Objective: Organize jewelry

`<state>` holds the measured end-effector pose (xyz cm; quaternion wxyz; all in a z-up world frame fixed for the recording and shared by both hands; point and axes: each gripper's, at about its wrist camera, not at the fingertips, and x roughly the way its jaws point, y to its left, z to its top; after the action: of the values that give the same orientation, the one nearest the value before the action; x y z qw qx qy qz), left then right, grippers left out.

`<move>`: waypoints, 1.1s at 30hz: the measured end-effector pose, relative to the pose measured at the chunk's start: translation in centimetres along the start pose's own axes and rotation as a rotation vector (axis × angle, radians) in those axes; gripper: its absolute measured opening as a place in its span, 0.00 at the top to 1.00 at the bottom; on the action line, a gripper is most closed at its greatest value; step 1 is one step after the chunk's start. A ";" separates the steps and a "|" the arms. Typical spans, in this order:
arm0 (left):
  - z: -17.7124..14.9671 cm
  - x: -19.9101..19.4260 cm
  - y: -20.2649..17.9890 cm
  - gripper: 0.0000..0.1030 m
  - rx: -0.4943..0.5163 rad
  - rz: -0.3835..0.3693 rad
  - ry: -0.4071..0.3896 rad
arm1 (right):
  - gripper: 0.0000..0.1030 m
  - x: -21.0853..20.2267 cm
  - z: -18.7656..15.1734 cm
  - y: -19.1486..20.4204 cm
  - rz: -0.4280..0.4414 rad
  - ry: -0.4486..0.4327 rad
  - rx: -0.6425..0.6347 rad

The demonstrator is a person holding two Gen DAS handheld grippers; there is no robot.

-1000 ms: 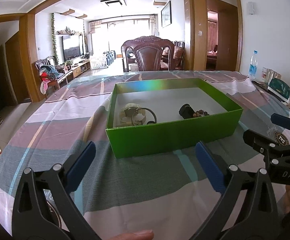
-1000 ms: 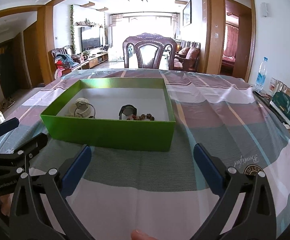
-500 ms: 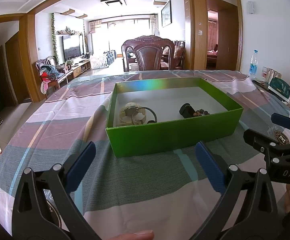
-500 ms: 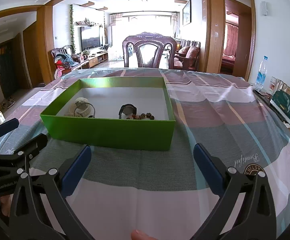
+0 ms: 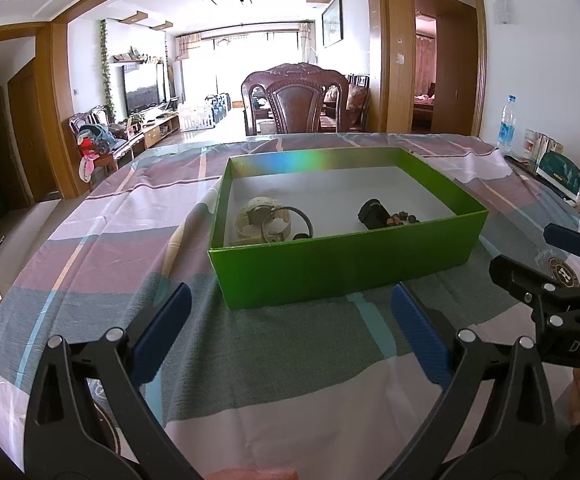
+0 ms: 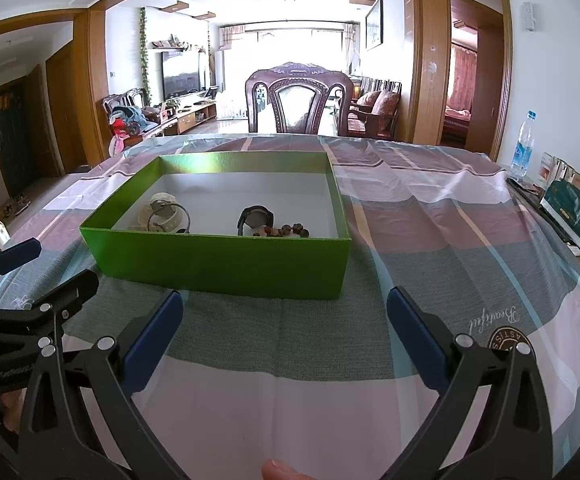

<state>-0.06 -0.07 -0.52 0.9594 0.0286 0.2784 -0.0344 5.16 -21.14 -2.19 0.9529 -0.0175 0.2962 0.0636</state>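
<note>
Left gripper (image 5: 290, 320) wide open, nothing between its blue pads (image 5: 161, 332); right gripper (image 6: 283, 326) likewise spread wide and empty. Both held low over the checked tablecloth (image 6: 430, 240), side by side, each showing at the edge of the other's view. Green box (image 5: 342, 264) sits just ahead of both, its near wall past the fingertips, slightly right of centre for the left gripper and left of centre for the right one. Inside, beyond that wall: a pale bracelet with a thin dark ring leaning on it (image 5: 263, 220) toward the left end, a black watch-like piece (image 6: 254, 218) nearer the right, and a short string of brown beads (image 6: 290, 231) touching it on its right side. Change over the last second: almost none. Box, contents and both grippers sit where they did; at most a slight drift in framing. Reading: a pause, either before a reach into the box or after the last piece went in. No jewelry visible on the cloth outside the box, so collection looks largely done, though the pieces lie loose and bunched rather than sorted. If more arranging is meant, the beads and watch-like piece touch, and lifting one may drag the other. Far off to the right: water bottle (image 6: 524, 144), green pouch (image 6: 570, 208), untouched.
</note>
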 end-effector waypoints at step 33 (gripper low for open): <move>0.0 0.5 -0.1 0.04 0.012 0.007 0.016 | 0.03 0.5 -0.2 0.2 -0.005 0.030 -0.020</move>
<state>0.31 -0.20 -0.80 0.9571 0.0354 0.2859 -0.0322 5.43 -20.85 -2.69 0.9483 -0.0285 0.3096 0.0637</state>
